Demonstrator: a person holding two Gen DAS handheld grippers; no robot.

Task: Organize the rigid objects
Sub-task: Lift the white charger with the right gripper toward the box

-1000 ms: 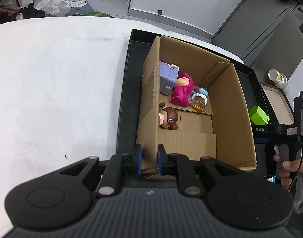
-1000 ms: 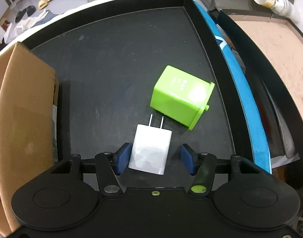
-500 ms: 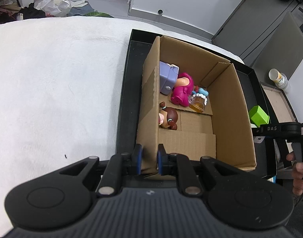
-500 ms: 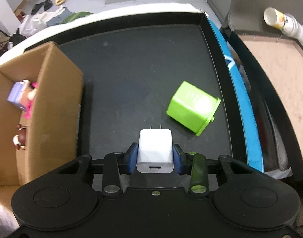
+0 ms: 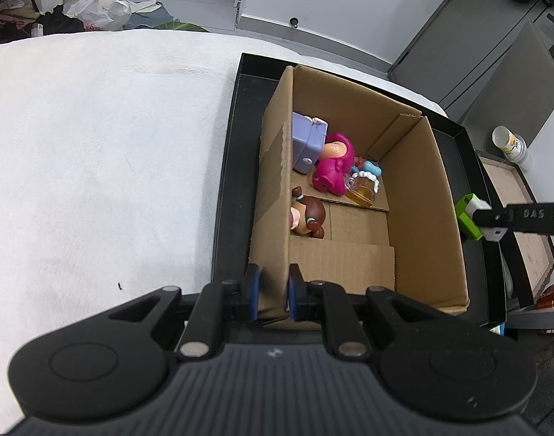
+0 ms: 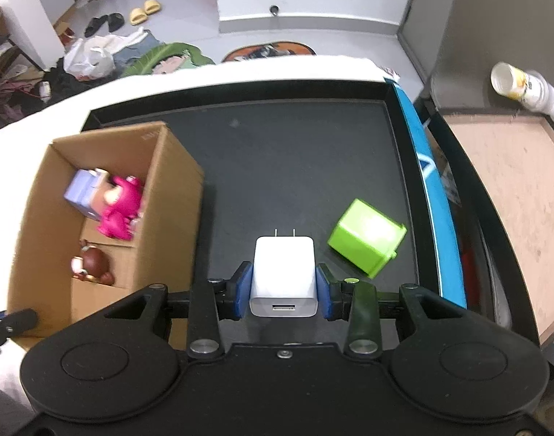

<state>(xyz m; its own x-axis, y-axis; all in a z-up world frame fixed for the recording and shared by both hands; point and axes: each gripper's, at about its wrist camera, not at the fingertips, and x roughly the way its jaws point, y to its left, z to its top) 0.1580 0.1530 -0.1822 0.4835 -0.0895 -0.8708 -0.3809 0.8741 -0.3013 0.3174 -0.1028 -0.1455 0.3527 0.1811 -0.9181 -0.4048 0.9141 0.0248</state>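
My right gripper [image 6: 283, 292] is shut on a white USB wall charger [image 6: 283, 272], held above the black tray [image 6: 295, 167] with its prongs pointing away. A green cube-shaped block [image 6: 366, 241] lies on the tray just right of it. To the left stands an open cardboard box [image 6: 168, 196] holding a purple toy [image 6: 82, 190], a pink figure [image 6: 121, 210] and a brown-haired doll [image 6: 92, 263]. My left gripper [image 5: 271, 292] is shut on the near-left wall of that cardboard box [image 5: 422, 218]. In the left wrist view the right gripper [image 5: 495, 218] hovers by the green block [image 5: 465, 214].
A white cloth [image 5: 95, 163] covers the table left of the tray. A blue strip [image 6: 429, 196] runs along the tray's right edge. Beyond it sit a brown board [image 6: 509, 210] and a tipped paper cup [image 6: 520, 85]. Slippers and bags lie on the floor behind.
The right gripper closed on the white charger and lifted it off the tray, so more of the box and tray shows. The left gripper kept its hold on the box wall.
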